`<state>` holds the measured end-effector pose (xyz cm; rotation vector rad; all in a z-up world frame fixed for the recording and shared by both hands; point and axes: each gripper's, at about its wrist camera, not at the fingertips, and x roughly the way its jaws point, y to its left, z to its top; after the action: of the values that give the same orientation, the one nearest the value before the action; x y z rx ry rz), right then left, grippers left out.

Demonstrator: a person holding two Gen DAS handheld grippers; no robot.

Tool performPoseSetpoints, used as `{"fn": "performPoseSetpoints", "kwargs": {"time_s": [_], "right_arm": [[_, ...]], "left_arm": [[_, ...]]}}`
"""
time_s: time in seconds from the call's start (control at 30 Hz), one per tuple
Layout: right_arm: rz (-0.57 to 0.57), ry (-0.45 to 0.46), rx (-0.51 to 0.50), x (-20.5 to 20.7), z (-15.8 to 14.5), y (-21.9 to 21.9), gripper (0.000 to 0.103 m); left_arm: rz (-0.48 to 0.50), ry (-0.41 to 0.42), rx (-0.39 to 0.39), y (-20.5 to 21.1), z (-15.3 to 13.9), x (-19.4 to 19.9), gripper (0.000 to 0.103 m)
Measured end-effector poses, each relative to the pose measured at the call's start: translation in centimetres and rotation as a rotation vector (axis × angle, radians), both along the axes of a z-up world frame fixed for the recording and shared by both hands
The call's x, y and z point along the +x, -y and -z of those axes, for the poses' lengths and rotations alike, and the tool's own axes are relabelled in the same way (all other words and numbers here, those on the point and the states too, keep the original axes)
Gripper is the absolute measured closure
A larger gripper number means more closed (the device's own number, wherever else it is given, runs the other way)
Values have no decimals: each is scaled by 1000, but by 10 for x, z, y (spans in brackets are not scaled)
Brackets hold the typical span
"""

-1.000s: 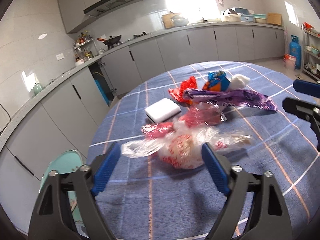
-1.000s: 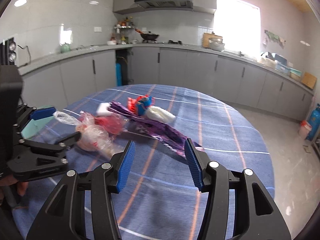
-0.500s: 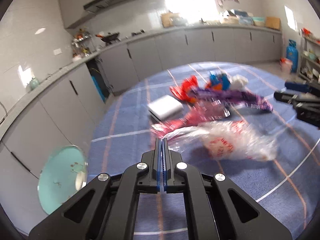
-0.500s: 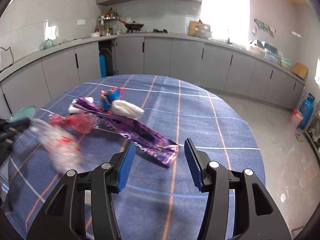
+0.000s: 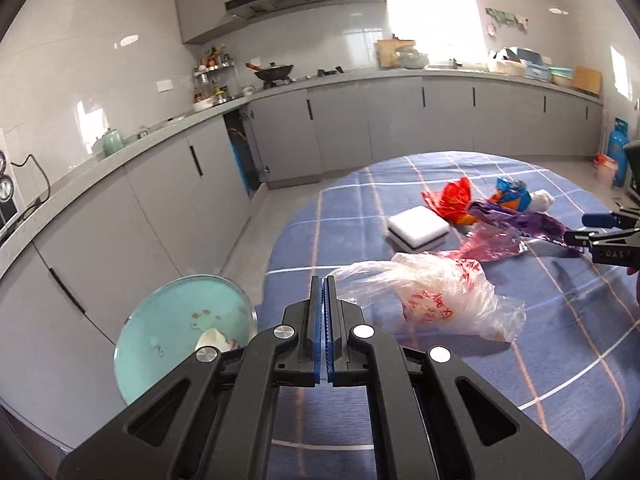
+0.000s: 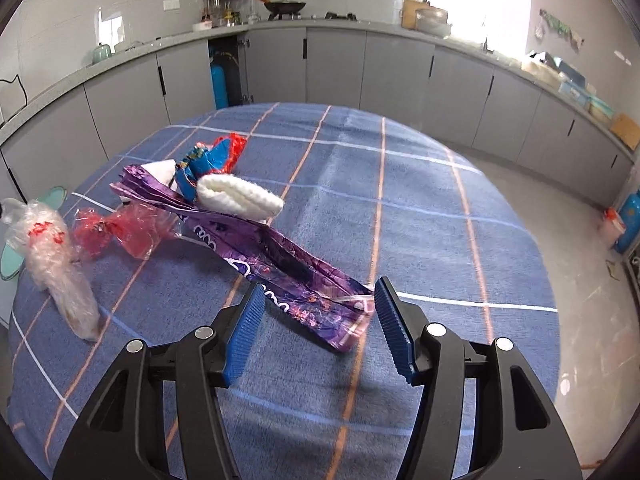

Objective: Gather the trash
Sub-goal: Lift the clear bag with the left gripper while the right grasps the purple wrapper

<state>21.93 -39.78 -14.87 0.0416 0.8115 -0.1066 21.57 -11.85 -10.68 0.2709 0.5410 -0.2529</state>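
My left gripper [image 5: 324,292] is shut on the neck of a clear plastic bag with red print [image 5: 432,300]; the bag hangs lifted at the table's left edge and shows in the right wrist view [image 6: 52,256]. My right gripper [image 6: 318,322] is open, its pads astride the near end of a long purple wrapper [image 6: 272,256] lying on the blue checked tablecloth [image 6: 420,216]. Red cellophane [image 6: 120,228], a blue-and-orange wrapper [image 6: 212,160] and a white wad [image 6: 236,198] lie around it. The right gripper also shows in the left wrist view [image 5: 600,236].
A turquoise bin [image 5: 180,328] with scraps inside stands on the floor just left of the table, below my left gripper. A white sponge block [image 5: 418,226] lies on the table. Grey kitchen cabinets [image 5: 360,128] run behind. A blue gas cylinder [image 6: 630,224] stands on the floor at right.
My left gripper shut on the clear bag's neck and pulled it left towards the bin. My right gripper moved forward and down over the purple wrapper's end, still open.
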Motion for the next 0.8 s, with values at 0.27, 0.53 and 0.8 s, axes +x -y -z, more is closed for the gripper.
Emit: {"fn": "performPoseSetpoints", "kwargs": {"time_s": [0.27, 0.53, 0.8], "right_arm": [[-63, -87, 19, 17, 12, -6, 46], [-109, -110, 31, 10, 14, -14, 89], [-110, -92, 46, -25, 11, -29, 97]], "left_arm": [[1, -2, 7, -3, 4, 0, 90], [-75, 6, -3, -13, 7, -6, 23], [18, 10, 3, 21, 4, -34, 18]]}}
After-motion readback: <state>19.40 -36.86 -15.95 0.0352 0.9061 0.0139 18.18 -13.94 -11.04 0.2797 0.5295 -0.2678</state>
